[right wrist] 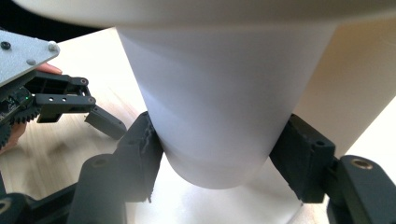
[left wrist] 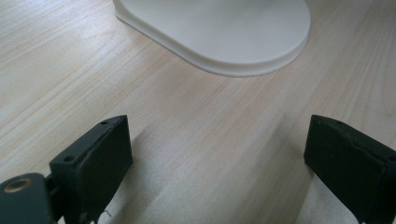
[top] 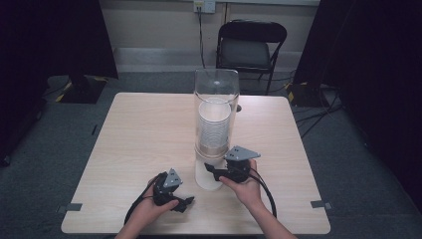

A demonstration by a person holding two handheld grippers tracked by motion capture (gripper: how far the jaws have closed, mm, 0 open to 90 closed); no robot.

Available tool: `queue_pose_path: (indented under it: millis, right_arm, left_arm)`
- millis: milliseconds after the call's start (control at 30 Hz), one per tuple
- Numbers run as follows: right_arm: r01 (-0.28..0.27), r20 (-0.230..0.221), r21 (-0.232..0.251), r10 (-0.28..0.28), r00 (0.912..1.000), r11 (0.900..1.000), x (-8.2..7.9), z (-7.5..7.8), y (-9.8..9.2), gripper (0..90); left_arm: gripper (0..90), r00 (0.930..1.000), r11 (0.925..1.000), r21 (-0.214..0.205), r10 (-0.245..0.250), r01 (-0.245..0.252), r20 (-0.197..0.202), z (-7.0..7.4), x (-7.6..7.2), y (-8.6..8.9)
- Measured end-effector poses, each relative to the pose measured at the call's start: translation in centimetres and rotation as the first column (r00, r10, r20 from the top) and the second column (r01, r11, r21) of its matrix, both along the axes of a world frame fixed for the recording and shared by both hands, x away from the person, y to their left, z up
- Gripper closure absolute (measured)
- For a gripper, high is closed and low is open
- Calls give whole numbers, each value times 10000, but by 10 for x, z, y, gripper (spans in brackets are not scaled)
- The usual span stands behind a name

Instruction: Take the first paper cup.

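Right gripper view: right tool (right wrist: pixel 217 154) clamped on smooth white tapered cup (right wrist: pixel 219 116); left tool (left wrist: pixel 219 158) apart.

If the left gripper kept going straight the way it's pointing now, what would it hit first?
Probably the white base of the cup dispenser: it lies straight ahead of the open left gripper, with bare table in between. Depth is hard to judge.

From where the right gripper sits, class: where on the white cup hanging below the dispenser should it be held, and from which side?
Grip the lowest cup on its tapered wall just below the dispenser collar, coming level from the person's side, as the right gripper does: its jaws press opposite flanks. The cup hangs rim-up and narrows downward, so a higher hold probably slips less when pulled down.
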State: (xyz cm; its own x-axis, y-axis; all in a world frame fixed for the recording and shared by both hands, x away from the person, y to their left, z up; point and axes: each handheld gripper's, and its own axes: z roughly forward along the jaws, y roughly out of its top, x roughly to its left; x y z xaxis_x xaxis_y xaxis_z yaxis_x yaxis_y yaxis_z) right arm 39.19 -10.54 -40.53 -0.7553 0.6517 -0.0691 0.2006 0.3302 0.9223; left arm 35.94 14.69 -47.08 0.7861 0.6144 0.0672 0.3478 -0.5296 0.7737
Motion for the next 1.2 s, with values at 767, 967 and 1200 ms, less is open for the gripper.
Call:
queue_pose_path:
  millis: [767, 967, 1200]
  right_arm:
    - [42, 234, 707, -59, 9997, 9975, 7, 11, 10, 308]
    - [-147, 405, 100, 143, 9991, 9998, 5, 5, 7, 368]
    - [-22, 90, -1177, 33, 10000, 9930, -7, -27, -8, 349]
  left_arm:
    - [70, 10000, 10000, -20, 14, -14, -23, 0, 0, 0]
    - [70, 10000, 10000, -7, 5, -5, -5, 0, 0, 0]
    - [59, 10000, 10000, -42, 18, -18, -46, 0, 0, -1]
